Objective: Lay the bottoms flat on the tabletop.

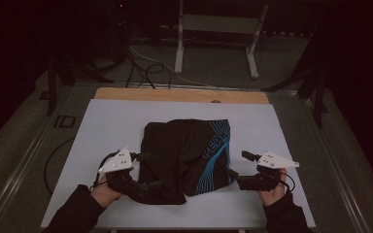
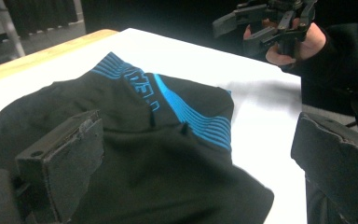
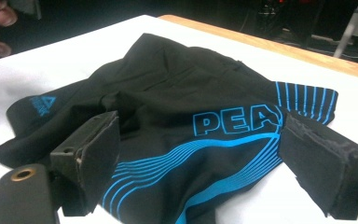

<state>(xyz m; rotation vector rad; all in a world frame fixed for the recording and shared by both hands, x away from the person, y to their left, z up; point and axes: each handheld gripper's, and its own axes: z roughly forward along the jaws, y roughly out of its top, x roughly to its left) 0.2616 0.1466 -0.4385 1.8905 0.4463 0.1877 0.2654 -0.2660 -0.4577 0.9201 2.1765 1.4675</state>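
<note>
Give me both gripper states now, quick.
Left gripper: open, jaws astride the near edge of the black shorts, holding nothing.
Right gripper: open, jaws wide at the shorts, holding nothing.

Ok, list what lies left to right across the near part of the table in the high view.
Left tool → black shorts with blue stripes → right tool, all on the white table.

Black shorts with blue stripes lie seemingly folded, mid-table.
</note>
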